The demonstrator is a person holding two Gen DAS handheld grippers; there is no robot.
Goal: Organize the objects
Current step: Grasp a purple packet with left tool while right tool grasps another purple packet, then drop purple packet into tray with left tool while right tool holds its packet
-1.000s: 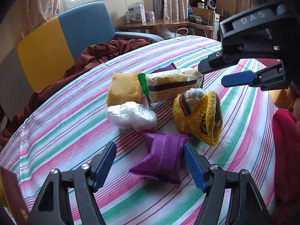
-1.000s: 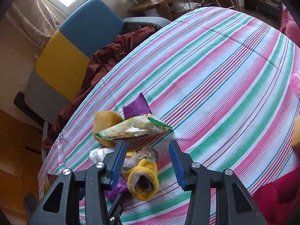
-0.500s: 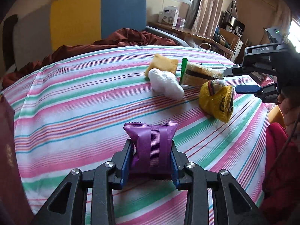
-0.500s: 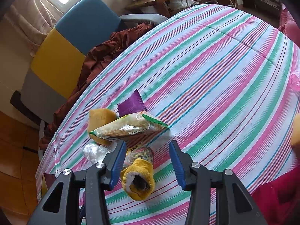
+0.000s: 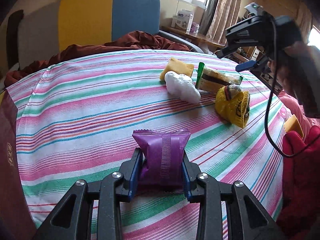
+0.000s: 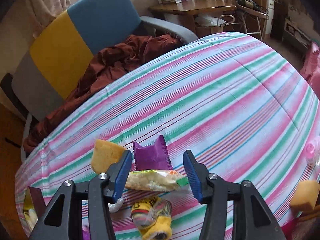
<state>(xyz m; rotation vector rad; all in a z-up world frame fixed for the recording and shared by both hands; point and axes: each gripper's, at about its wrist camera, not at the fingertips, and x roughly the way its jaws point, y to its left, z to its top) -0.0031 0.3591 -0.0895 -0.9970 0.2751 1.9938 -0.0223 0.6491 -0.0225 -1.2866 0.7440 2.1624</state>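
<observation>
A packet [image 5: 163, 156] sat on the cloth [image 5: 80, 120], well apart from a cluster farther back and to the right. There a sponge [image 5: 177, 68] lay behind a bag [image 5: 183, 86], touching it; a wrapper [image 5: 217, 79] lay just right of both, and a sock [image 5: 233, 105] lay before the wrapper. A chair [image 5: 108, 16] stood behind the table.

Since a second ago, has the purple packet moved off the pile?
Yes. The purple packet was right beside the yellow sock and white bag; now the left gripper holds it clamped, well clear of them toward the near edge of the striped cloth.
</observation>
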